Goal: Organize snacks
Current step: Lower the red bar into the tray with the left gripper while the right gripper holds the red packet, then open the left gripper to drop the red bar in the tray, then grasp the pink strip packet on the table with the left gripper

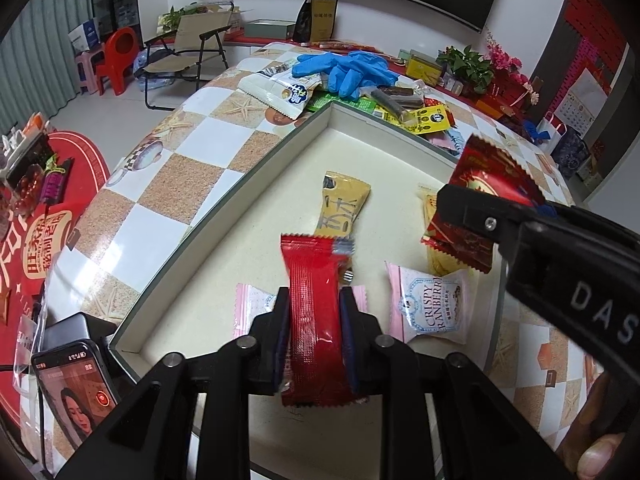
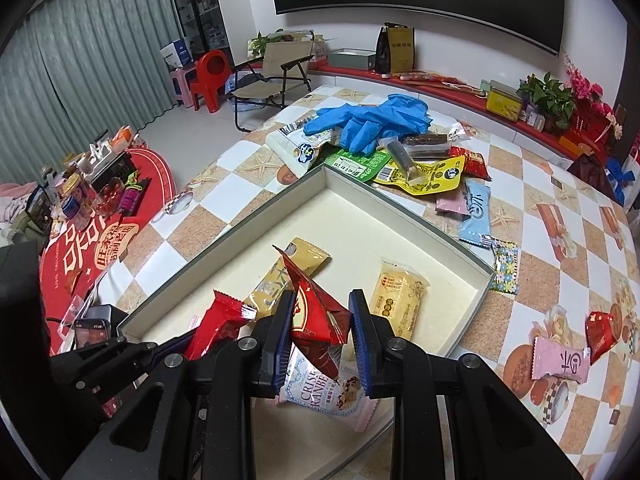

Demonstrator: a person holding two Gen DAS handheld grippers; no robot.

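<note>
Grip on both sides looks sound, yet each carries its own risk. The left gripper (image 1: 314,322) is clenched on a long red crinkled foil snack packet (image 1: 314,304), pinching it across the middle with both pads flat against its sides, and it hangs over the near end of the shallow cream cardboard box with a grey rim (image 1: 224,204). Because the wrapper is slick and puffed, it could slide out between the pads and fall askew, most likely onto the pink-edged white cranberry packet (image 1: 430,304) lying inside the box just beside it.

The right gripper (image 2: 322,334) has its jaws part-way closed on a dark red glossy packet with gold print (image 2: 318,316), which sits tilted with one corner pointing up and away. The hold seems to catch only the packet's lower part, so it could twist or drop early. It hovers above the box's near end, over that same cranberry packet.

Both grippers crowd the same end of the box; judged from this, a collision, or one snack landing on another, is the main hazard. A tan packet (image 2: 288,276) and a yellow packet (image 2: 398,296) already lie deeper in the box. Beyond the box's far corner, loose snacks sit under blue rubber gloves (image 2: 372,120) on the checkered tablecloth (image 2: 560,280).
</note>
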